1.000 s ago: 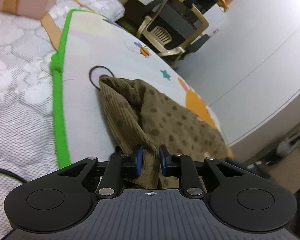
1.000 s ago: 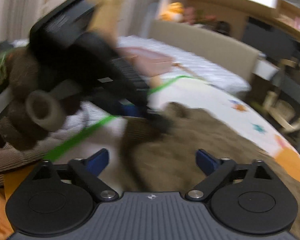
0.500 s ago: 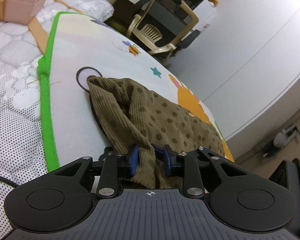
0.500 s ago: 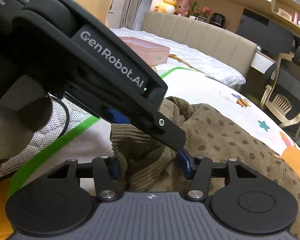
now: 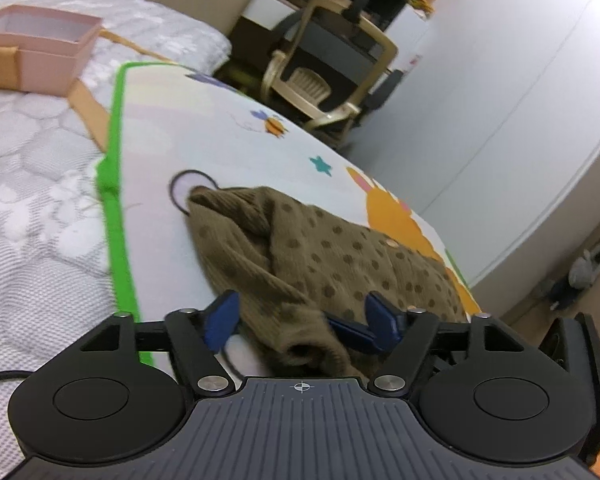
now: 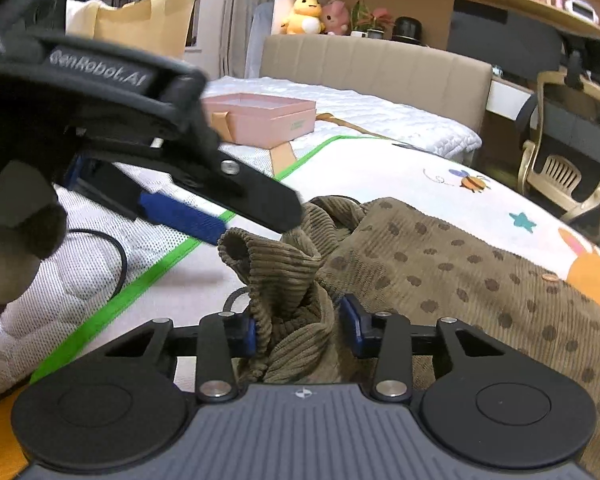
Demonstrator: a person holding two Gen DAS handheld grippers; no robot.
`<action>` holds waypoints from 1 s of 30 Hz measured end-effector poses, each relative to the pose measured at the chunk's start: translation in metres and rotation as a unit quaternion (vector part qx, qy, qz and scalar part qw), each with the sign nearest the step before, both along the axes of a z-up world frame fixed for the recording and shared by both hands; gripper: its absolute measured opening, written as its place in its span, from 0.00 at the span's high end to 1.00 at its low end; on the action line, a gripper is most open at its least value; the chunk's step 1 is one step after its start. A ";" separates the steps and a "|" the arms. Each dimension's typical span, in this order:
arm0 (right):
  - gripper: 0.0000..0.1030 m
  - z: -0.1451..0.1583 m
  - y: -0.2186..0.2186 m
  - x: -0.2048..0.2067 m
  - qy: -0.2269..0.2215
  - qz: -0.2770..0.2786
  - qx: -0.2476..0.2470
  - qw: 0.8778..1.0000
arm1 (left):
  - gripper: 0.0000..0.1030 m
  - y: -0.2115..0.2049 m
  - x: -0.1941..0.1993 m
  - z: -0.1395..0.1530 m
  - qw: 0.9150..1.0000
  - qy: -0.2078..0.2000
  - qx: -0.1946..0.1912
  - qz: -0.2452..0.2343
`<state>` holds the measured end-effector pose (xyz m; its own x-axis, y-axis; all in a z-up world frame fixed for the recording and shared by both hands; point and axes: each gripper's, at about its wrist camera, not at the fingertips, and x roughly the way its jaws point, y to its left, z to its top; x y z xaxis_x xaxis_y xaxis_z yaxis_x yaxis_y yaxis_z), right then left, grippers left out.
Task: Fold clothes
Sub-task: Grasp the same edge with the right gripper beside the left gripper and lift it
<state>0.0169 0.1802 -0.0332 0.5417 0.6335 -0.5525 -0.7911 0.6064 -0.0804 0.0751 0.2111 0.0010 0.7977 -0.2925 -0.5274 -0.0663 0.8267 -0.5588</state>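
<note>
Right wrist view: the right gripper (image 6: 298, 330) has its blue pads pinching a bunched ribbed cuff of the brown dotted corduroy garment (image 6: 440, 276).
Left wrist view: the left gripper (image 5: 300, 316) has its blue pads spread wide, holding nothing, cloth between them.
Garment place: rumpled on the white cartoon mat with a green edge (image 5: 118, 216), on the quilted bed.
Risk: the thick, soft cuff could slip out, I think.
Far back: pink cardboard box (image 5: 36, 52).
</note>
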 end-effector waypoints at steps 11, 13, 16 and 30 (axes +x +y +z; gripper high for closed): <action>0.61 0.000 -0.003 0.001 0.005 0.002 0.008 1.000 | 0.21 0.029 0.012 -0.028 0.994 0.042 -0.097 0.017; 0.59 0.000 0.000 -0.003 -0.008 0.003 -0.003 1.000 | 0.24 0.024 0.020 -0.030 0.994 0.044 -0.097 0.012; 0.47 0.000 0.005 -0.009 -0.034 0.003 -0.022 0.999 | 0.30 0.018 0.029 -0.029 0.996 0.040 -0.083 0.007; 0.65 0.004 0.001 0.009 0.003 -0.028 0.001 1.000 | 0.40 0.011 0.026 -0.010 0.995 -0.003 -0.095 -0.024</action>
<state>0.0263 0.1812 -0.0290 0.5734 0.6033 -0.5543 -0.7562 0.6500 -0.0748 0.1010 0.2224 -0.0090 0.7833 -0.4248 -0.4539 -0.0245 0.7084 -0.7054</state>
